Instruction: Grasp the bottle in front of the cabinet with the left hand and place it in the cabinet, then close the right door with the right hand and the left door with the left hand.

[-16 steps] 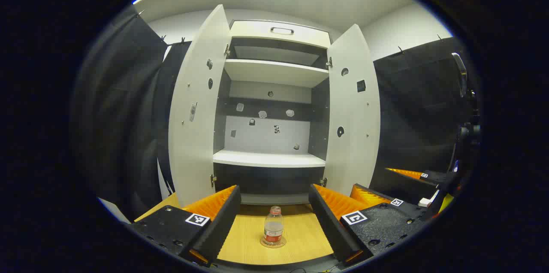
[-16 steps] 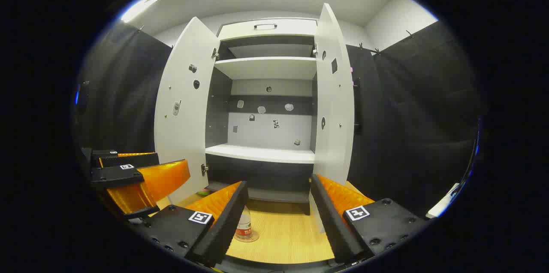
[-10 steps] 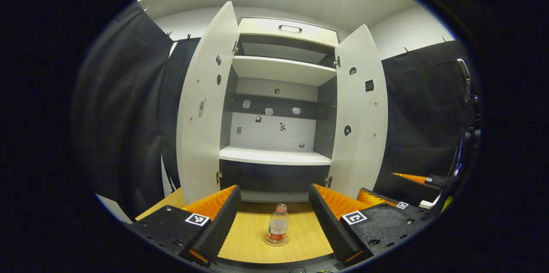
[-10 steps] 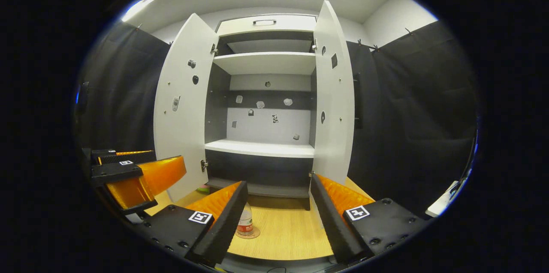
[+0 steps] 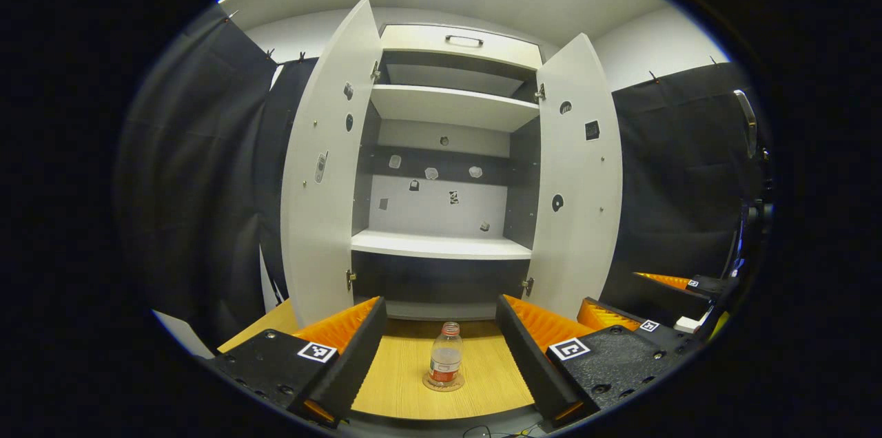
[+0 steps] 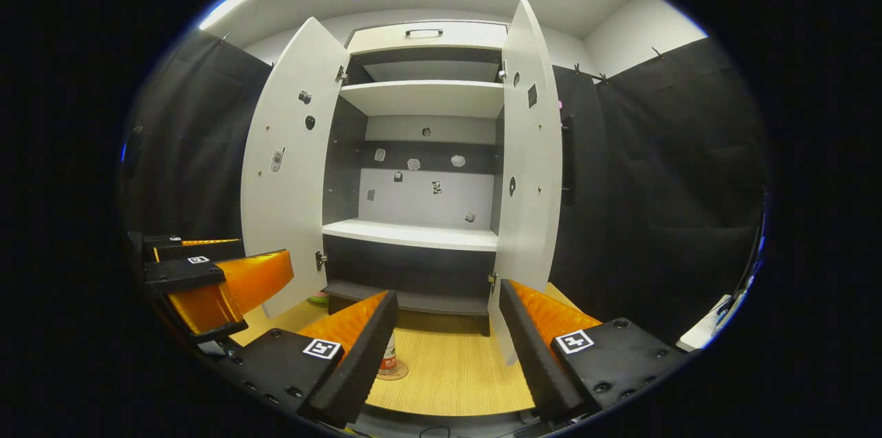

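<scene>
Since the earlier frame the left gripper (image 5: 439, 355) is swung a little to the left and lined up, so the bottle (image 5: 445, 363) is now seen right in the middle between its wide-apart fingers. This means the grab is being set up, but nothing is held yet: the bottle is standing upright on the wooden table (image 5: 403, 390), in front of the cabinet (image 5: 441, 245), whose left door (image 5: 320, 183) and right door (image 5: 579, 183) are both wide open. The right gripper (image 6: 446, 348) is also held apart and empty, and in its view the cabinet is shifted a little and the bottle is half hidden behind its left finger.
</scene>
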Motion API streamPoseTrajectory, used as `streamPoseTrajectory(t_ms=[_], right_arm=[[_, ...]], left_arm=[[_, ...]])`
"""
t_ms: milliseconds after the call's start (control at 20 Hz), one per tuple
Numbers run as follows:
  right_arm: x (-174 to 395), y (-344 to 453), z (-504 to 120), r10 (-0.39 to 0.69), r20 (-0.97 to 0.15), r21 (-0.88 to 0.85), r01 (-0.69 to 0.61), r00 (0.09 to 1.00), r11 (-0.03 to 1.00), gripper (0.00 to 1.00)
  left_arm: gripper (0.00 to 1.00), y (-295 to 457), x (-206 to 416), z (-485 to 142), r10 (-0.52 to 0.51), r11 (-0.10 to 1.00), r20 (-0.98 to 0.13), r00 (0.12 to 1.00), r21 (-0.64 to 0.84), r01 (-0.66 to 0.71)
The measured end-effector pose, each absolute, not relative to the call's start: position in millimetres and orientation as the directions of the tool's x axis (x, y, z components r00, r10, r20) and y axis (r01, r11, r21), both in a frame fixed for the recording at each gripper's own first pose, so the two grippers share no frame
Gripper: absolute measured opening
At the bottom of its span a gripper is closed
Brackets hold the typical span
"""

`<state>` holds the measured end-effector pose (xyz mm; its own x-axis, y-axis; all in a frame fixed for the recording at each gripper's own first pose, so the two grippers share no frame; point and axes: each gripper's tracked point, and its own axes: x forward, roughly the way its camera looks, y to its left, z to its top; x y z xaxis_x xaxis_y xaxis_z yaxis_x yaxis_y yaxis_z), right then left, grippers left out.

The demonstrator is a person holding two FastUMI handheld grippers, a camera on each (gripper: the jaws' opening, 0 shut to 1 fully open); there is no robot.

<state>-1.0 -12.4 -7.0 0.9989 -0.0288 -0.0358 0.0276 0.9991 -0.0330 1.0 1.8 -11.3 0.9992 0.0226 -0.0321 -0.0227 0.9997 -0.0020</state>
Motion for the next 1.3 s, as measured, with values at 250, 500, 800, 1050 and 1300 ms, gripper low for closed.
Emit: streamPoseTrajectory(t_ms=[250, 500, 800, 1050, 1300], right_arm=[[-1.4, -26.2, -0.9, -0.062, -0.02, -0.046, 0.061, 0.998, 0.997, 0.97], [-5.5, -45.4, 1.8, -0.103, -0.017, -0.052, 0.102, 0.994, 0.993, 0.97], [-9.1, -64.3, 5.0, -0.137, -0.028, -0.064, 0.135, 0.99, 0.989, 0.97], [-10.6, -76.9, 6.9, -0.148, -0.039, -0.042, 0.146, 0.988, 0.988, 0.97], [-10.7, -96.6, 3.4, -0.188, -0.062, -0.066, 0.184, 0.98, 0.981, 0.97]], left_arm=[[0.96, -1.2, 6.9, -25.6, 0.018, 1.0, -0.052, 0.999, 0.009, -0.018], [0.96, -6.6, 23.9, -46.6, 0.005, 1.0, -0.067, 0.998, 0.002, -0.005], [0.96, -9.8, 54.9, -109.1, 0.0, 1.0, -0.132, 0.991, 0.006, 0.001], [0.99, -5.9, 91.2, -174.9, 0.022, 0.999, -0.203, 0.979, 0.046, -0.013], [0.97, -11.4, 117.5, -230.8, 0.009, 0.997, -0.288, 0.958, 0.073, 0.012]])
